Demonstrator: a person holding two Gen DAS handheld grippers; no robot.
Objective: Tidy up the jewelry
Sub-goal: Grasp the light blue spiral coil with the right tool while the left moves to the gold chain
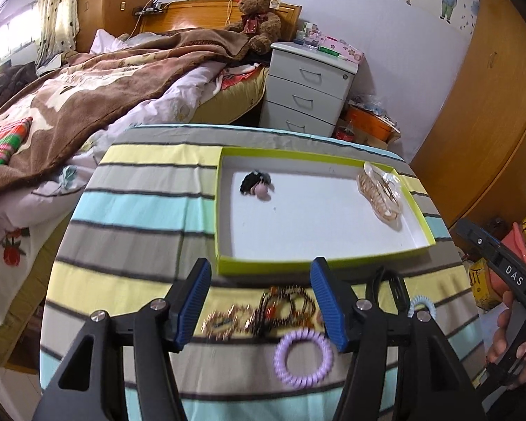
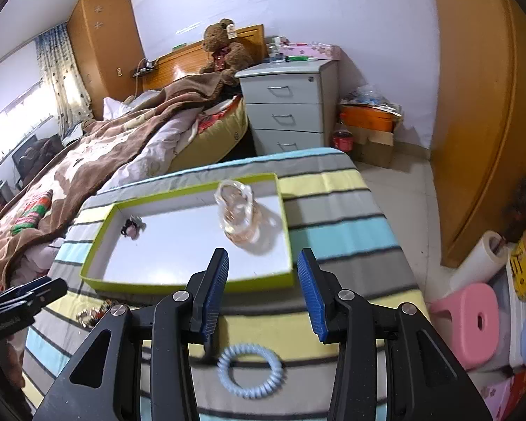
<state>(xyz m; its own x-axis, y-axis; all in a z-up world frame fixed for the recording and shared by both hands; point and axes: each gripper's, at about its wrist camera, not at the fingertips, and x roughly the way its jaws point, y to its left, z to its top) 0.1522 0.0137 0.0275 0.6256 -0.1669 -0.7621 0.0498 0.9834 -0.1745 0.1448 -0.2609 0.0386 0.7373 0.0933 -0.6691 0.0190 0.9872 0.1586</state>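
A shallow green-rimmed tray (image 1: 263,269) (image 2: 179,286) sits on the striped table. In it lie a black hair tie with a pink bead (image 1: 257,184) (image 2: 132,228) and a clear bag of gold jewelry (image 1: 381,194) (image 2: 238,214). In front of the tray lie a pile of gold and beaded bracelets (image 1: 263,310) (image 2: 94,313), a purple coil hair tie (image 1: 304,356), a black clip (image 1: 385,289) and a light blue coil hair tie (image 1: 421,304) (image 2: 249,369). My left gripper (image 1: 261,303) is open above the bracelets. My right gripper (image 2: 263,293) is open and empty above the blue coil.
A bed with a brown blanket (image 1: 87,80) lies left of the table. A white drawer unit (image 1: 308,87) and boxes stand behind it. A wooden wardrobe (image 2: 473,105) and a pink stool (image 2: 473,319) are on the right. The table edge (image 2: 396,245) drops to tiled floor.
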